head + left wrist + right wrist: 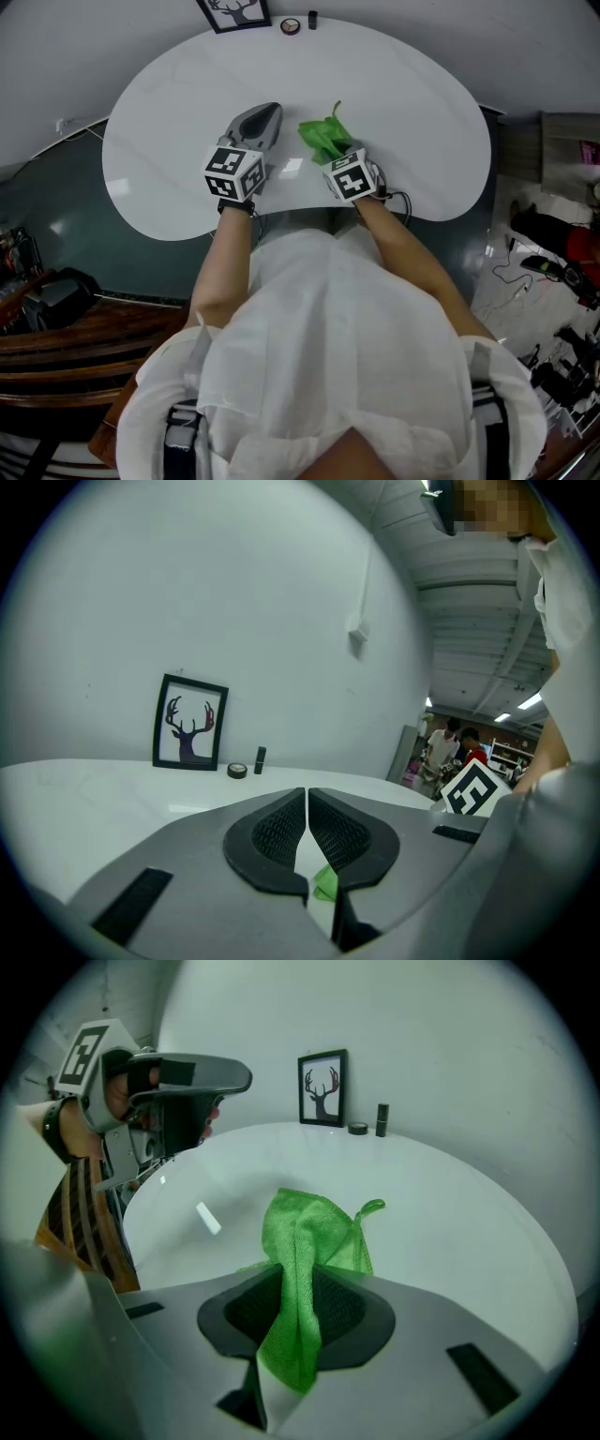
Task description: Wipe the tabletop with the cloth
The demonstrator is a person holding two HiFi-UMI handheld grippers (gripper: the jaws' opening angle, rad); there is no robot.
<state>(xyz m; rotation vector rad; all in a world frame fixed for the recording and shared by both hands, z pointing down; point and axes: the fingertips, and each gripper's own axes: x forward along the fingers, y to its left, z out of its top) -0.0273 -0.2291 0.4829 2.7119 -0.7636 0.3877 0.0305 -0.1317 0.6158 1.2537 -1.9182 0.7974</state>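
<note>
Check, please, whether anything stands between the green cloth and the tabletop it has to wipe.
Nothing visible does. The right gripper holds the cloth over bare tabletop. Only the left gripper, close on its left, and a framed picture, a small round item and a black cylinder at the far edge could get in the way.

On the white rounded desk [412, 112], the black-framed deer picture [234, 13] stands at the far edge against the wall, left of centre. The small round object [291, 26] lies just to its right, and the short dark cylinder [312, 19] stands just right of that. The grey right gripper [339, 157] is over the middle of the near edge, with the green microfibre cloth [324, 136] between its jaws and reaching ahead toward the desk's centre. The grey left gripper [270, 112] is just left of the cloth, apart from it. Dark wooden furniture [75, 347] stands beyond the desk's left end.
</note>
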